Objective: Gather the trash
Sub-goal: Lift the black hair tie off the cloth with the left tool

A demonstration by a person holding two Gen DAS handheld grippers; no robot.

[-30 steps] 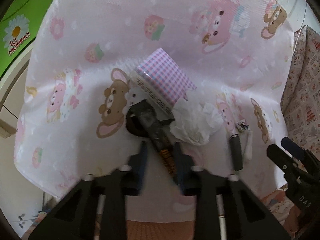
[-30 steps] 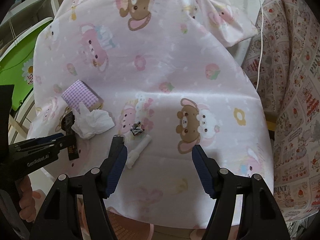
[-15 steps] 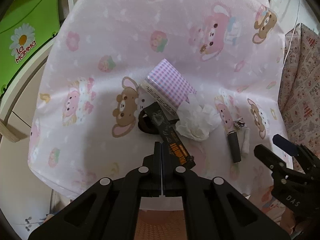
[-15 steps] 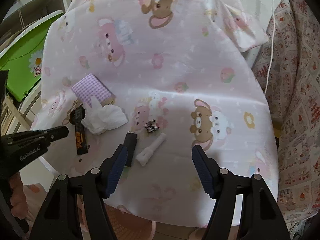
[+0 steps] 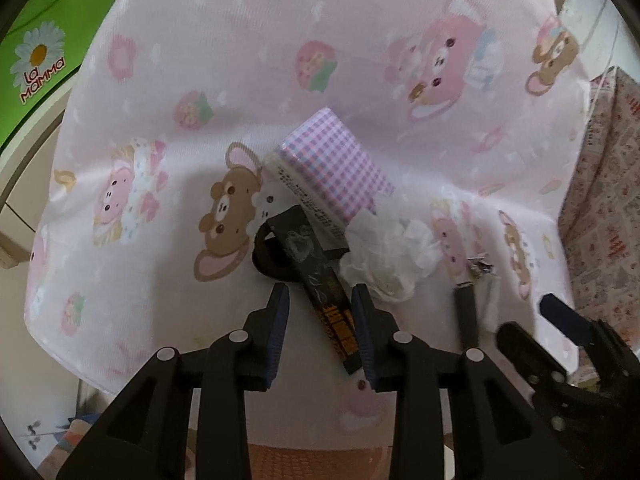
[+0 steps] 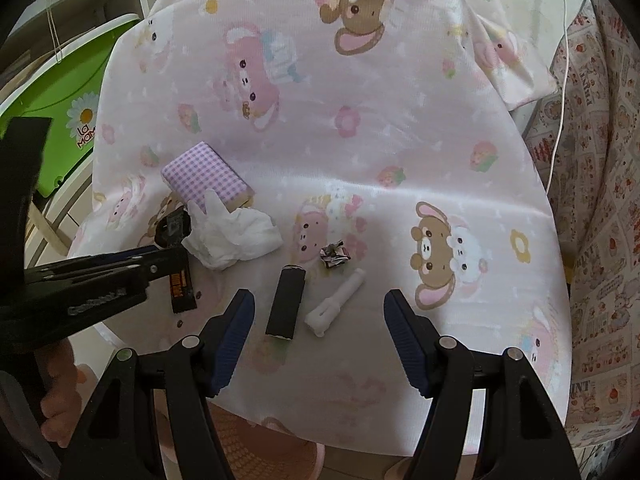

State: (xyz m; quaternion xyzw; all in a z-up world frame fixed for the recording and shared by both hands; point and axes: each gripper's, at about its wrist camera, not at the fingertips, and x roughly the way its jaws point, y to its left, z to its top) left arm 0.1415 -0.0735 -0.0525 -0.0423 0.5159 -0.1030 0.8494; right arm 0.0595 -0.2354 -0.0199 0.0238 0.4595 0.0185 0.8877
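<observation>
Looking left to right across the pink bear-print cloth (image 6: 400, 140), we see our left gripper (image 5: 320, 304), jaws just opened narrowly, straddling but not pressing the long black orange-lettered wrapper (image 5: 320, 280); its long axis runs diagonally, far end toward the lilac gingham box (image 5: 336, 168). Crumpled white tissue (image 6: 232, 236) hides its top in the right view. Our right gripper (image 6: 320, 304) gapes wide, empty.

two dark wrappers (image 6: 285, 306) (image 6: 181, 286), one crumpled tissue (image 6: 234, 236), one foil scrap (image 6: 335, 255), one white tube (image 6: 336, 304), one gingham box (image 6: 204, 174)
</observation>
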